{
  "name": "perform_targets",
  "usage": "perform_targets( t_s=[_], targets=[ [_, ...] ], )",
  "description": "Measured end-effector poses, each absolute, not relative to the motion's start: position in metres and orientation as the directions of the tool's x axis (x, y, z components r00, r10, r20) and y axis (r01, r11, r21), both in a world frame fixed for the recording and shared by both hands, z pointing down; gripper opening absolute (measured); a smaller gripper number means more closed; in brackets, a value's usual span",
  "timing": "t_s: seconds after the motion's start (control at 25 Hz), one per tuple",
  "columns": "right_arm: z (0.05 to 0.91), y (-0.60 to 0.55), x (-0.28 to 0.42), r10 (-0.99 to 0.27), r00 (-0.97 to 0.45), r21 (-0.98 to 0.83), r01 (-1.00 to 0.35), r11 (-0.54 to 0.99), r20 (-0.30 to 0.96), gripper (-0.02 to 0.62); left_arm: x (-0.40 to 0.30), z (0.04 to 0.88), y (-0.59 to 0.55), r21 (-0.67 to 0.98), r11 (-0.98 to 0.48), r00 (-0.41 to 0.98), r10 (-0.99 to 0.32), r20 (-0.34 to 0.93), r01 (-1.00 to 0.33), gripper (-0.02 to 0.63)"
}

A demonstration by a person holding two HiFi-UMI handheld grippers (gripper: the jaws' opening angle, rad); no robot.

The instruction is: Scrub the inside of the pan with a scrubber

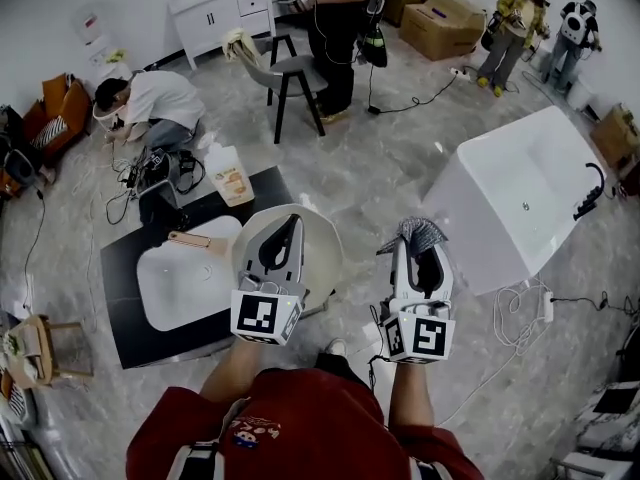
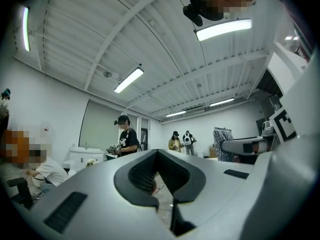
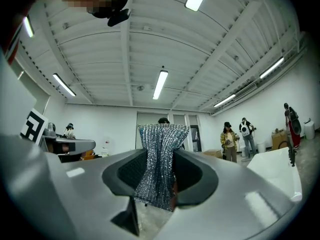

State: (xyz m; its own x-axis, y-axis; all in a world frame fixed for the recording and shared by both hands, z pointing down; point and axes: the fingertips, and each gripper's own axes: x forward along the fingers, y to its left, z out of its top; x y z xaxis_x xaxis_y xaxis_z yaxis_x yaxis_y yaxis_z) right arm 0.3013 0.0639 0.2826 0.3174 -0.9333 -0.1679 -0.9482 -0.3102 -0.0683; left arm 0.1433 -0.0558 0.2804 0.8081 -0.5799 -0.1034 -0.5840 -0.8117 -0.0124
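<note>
In the head view I hold both grippers up in front of me, jaws tilted upward. My right gripper (image 1: 421,238) (image 3: 159,181) is shut on a silvery mesh scrubber (image 1: 419,231) (image 3: 160,159), which sticks up from between the pads. My left gripper (image 1: 286,228) (image 2: 160,179) looks shut, with nothing between its pads. Behind and below it lies a pale round pan (image 1: 325,250), at the right end of a black counter (image 1: 125,303). Most of the pan is hidden by the left gripper. Neither gripper view shows the pan.
The counter holds a white sink basin (image 1: 185,280) and a wooden-handled item (image 1: 190,239). A white bathtub (image 1: 520,198) stands to the right, a chair (image 1: 290,73) ahead. One person crouches at the far left (image 1: 150,98), others stand further off. Cables trail over the floor.
</note>
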Motion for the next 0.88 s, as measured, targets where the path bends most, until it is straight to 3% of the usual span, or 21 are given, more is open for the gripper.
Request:
perform_targets(
  t_s=[0.36,0.88],
  targets=[
    [0.299,0.021,0.338,-0.960,0.234,-0.086,-0.971,-0.223,-0.154,0.172,0.149,0.289,-0.084,-0.053,-0.725,0.727,-0.684,-0.062,-0.687,0.005],
    [0.320,-0.088,0.247,-0.999,-0.038,-0.077,-0.996,0.041,-0.036,0.170,0.078,0.318,-0.151,-0.006,-0.624,0.624,-0.781,-0.034,-0.781,0.005]
  ],
)
